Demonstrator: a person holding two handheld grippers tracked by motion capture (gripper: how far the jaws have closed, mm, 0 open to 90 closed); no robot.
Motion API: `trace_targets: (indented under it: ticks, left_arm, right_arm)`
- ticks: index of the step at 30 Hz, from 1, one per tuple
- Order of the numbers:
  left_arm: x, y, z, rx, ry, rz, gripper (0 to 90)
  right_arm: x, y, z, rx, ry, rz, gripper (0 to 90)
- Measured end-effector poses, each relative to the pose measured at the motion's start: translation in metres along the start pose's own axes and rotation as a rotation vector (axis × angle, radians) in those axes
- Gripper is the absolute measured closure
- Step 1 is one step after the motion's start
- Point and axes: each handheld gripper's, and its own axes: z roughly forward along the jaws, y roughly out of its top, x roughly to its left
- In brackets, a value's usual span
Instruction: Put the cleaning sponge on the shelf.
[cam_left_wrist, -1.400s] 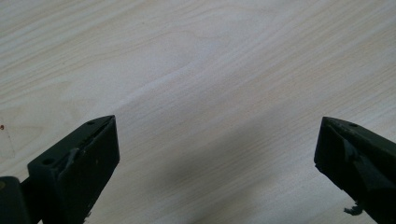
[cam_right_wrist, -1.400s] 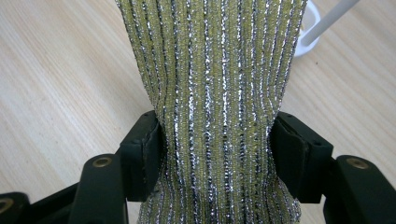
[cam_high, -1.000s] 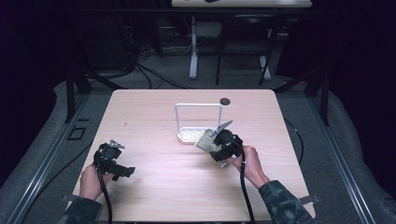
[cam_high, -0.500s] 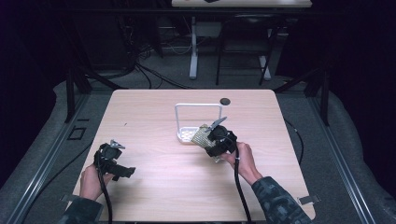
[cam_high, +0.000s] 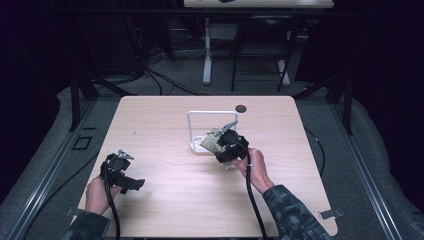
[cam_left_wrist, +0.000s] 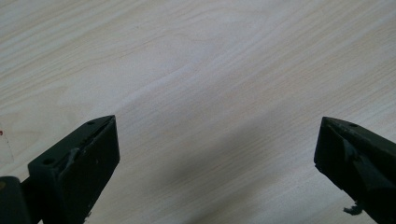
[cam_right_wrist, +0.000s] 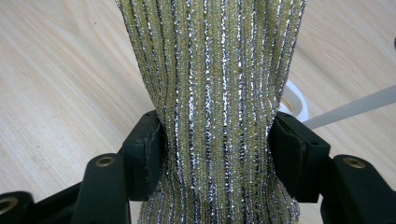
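So I've got the right gripper (cam_right_wrist: 215, 135) pinching the sparkly yellow-green cloth (cam_right_wrist: 210, 84) from both sides, jaws squeezing it in at the waist. Its stripes run straight away from the jaws toward the white rack (cam_high: 212, 131), which sits just beyond. The left gripper (cam_left_wrist: 217, 158) is spread wide over bare table (cam_left_wrist: 196, 70), well apart, so the right hand's clearly nearer

I can read no writing anywhere: no label, brand, number or sign.
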Motion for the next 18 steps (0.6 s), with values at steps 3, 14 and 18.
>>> trace_targets:
  ticks: [3,14,18]
  left_arm:
    - [-0.001,0.0,0.0,0.001,0.0,0.0,0.3]
    - [0.0,0.0,-0.001,0.0,0.003,0.003,0.4]
    - [-0.002,0.001,0.0,0.009,0.008,0.01,0.5]
  right_arm:
    - [-0.001,0.002,0.003,-0.004,0.002,0.005,39.3]
    - [-0.001,0.013,0.013,-0.002,-0.029,0.011,39.8]
    - [0.004,0.02,0.022,0.016,-0.084,0.0,39.7]
